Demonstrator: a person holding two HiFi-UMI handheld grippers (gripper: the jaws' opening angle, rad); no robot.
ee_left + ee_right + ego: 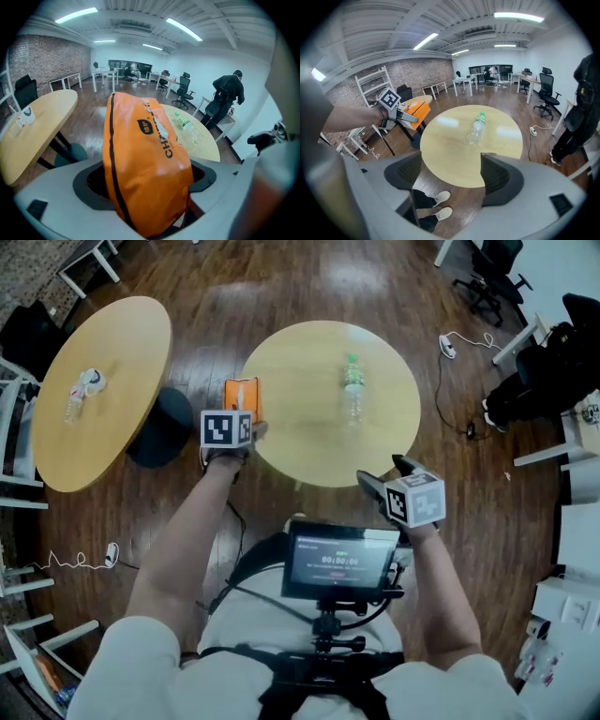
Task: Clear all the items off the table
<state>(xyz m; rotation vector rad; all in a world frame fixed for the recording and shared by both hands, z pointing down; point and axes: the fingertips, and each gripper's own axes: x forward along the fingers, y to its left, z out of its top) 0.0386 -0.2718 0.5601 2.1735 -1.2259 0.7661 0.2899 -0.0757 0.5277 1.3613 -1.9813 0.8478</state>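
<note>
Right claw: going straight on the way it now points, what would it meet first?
The right claw would probably meet the bare top of the round table, short of the plastic bottle; depth is unclear.

Two wooden tables — a round table [309, 432] and an oval table [98, 427]. One orange pouch [240, 395]. Two clear plastic bottles: a green-capped bottle [352, 390] on the round top, a second bottle [74, 407] on the oval top, with one white object [92, 381] beside it. Two grippers — left gripper [244, 420], right gripper [389, 476]. One chest screen [339, 562]. Two white corded blocks on the floor: near block [111, 554], far block [448, 346]
</note>
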